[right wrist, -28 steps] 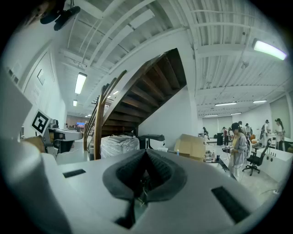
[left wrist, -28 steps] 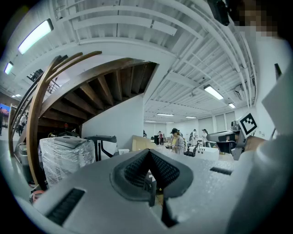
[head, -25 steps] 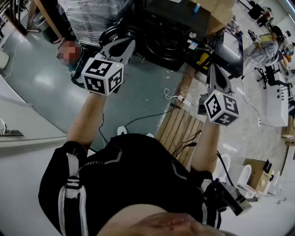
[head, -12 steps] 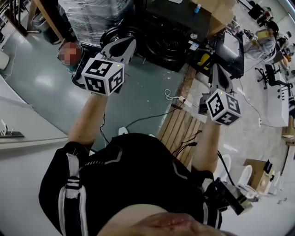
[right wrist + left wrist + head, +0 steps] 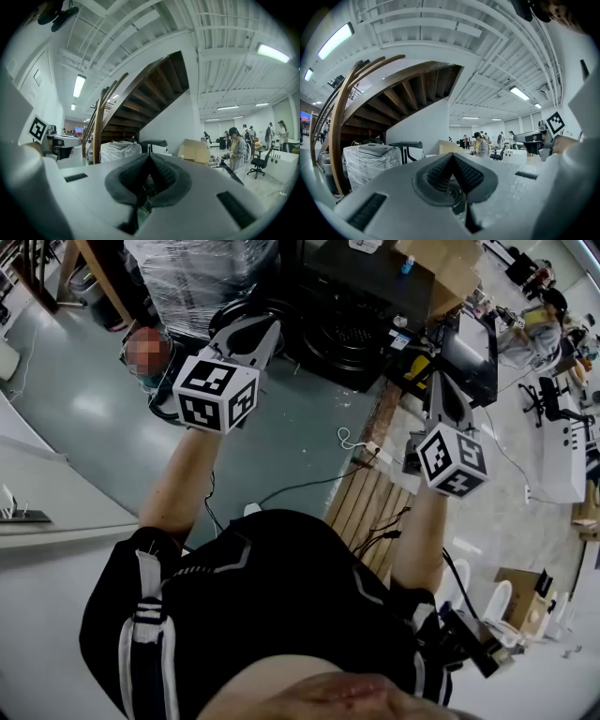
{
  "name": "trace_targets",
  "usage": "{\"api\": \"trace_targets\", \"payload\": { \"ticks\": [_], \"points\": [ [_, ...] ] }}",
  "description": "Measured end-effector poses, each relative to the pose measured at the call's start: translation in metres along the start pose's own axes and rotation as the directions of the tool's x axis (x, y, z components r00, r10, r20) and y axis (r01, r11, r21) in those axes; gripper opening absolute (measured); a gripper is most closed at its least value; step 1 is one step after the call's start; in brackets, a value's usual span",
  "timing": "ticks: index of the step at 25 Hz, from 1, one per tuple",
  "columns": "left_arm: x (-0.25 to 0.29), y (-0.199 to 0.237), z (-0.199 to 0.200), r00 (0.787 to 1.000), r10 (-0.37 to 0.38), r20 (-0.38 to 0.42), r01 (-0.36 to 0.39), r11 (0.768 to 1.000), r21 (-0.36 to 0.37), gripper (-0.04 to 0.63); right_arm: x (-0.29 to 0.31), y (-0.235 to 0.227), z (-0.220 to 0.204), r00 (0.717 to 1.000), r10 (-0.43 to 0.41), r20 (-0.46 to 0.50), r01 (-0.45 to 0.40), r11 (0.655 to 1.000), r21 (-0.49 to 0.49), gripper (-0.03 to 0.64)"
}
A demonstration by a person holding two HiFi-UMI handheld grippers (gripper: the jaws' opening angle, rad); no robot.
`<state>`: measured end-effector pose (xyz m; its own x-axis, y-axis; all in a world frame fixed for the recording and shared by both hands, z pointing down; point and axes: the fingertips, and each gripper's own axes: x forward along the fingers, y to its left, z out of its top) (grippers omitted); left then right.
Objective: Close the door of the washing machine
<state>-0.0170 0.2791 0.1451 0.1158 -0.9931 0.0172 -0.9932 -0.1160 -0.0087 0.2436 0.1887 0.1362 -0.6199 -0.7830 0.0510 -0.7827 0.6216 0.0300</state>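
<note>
I see left gripper [image 5: 452, 159] and right gripper [image 5: 149, 159]: pale grey shells, dark grey ribbed pads. Marker cubes [image 5: 216, 393]: black-and-white squares. Floor [image 5: 281, 446] grey-green. Pallet [image 5: 361, 498]: tan slats. Shirt [image 5: 272, 596] black, white stripes. Staircase [image 5: 140, 93] brown.

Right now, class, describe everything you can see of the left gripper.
The left gripper is pale grey plastic with dark ribbed pads, its jaws shut together on nothing. A white cube with black square markers sits at its rear. The person's bare forearm holds it out level above the grey floor.
</note>
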Motion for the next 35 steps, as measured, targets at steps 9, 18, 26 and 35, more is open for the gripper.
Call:
{"api": "trace_targets", "payload": {
  "ticks": [9, 18, 26, 35],
  "points": [
    [-0.008, 0.032, -0.005, 0.999, -0.036, 0.004, 0.036, 0.999, -0.017, -0.003, 0.019, 0.039, 0.006, 1.000, 0.000, 0.008, 0.001, 1.000, -0.031, 0.005],
    [-0.020, 0.069, -0.010, 0.997, -0.078, 0.026, 0.079, 0.996, -0.042, -0.003, 0.037, 0.091, 0.002, 1.000, 0.005, -0.002, -0.005, 0.998, -0.055, 0.005],
    [-0.007, 0.087, -0.025, 0.998, -0.064, 0.001, 0.064, 0.997, -0.045, -0.002, 0.069, 0.100, -0.007, 0.999, 0.045, -0.003, -0.045, 0.998, -0.048, 0.005],
    [0.044, 0.120, -0.024, 1.000, -0.011, -0.025, 0.012, 1.000, 0.011, -0.003, 0.154, 0.093, -0.004, 0.992, 0.126, 0.021, -0.125, 0.992, -0.027, 0.005]
  ]
}}
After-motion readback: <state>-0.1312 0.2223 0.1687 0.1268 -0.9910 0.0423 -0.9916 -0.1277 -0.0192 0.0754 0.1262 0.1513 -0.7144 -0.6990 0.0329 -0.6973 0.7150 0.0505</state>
